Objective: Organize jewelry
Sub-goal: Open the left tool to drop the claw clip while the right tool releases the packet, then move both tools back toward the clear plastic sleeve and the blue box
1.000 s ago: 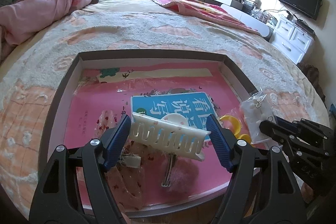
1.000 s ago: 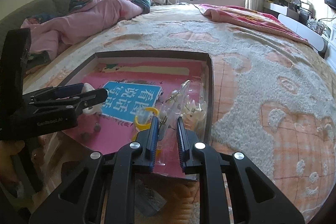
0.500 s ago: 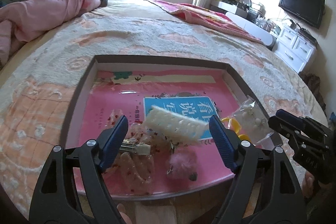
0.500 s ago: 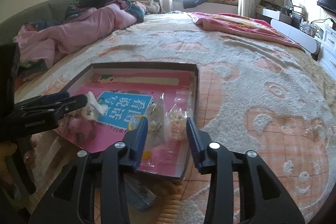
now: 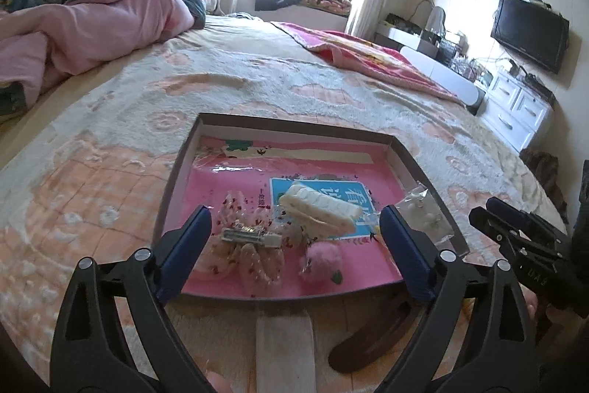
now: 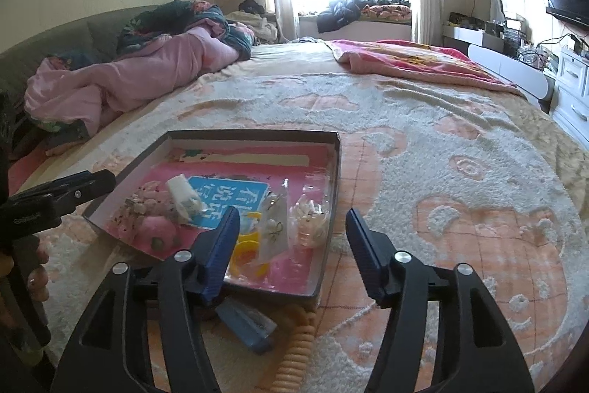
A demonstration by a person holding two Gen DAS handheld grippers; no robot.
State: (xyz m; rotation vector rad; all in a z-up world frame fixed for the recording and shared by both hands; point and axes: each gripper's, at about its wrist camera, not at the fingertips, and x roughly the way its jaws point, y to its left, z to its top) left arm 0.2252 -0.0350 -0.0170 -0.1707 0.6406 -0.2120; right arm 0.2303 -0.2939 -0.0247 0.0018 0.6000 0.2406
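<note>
The shallow box (image 5: 412,164) sits on the bedspread (image 5: 129,142) in front of me, with the comb (image 5: 320,209) lying in its middle, the hair clip (image 5: 250,237) just left of it and the pompom (image 5: 322,262) nearer my edge. In my right view the two small bags (image 6: 274,231) lie in the box against its right wall. Outside the near wall, the flat strip (image 5: 285,348) lies before my left gripper (image 5: 294,256), and my right gripper (image 6: 292,245) hangs over the box's near right corner.
</note>
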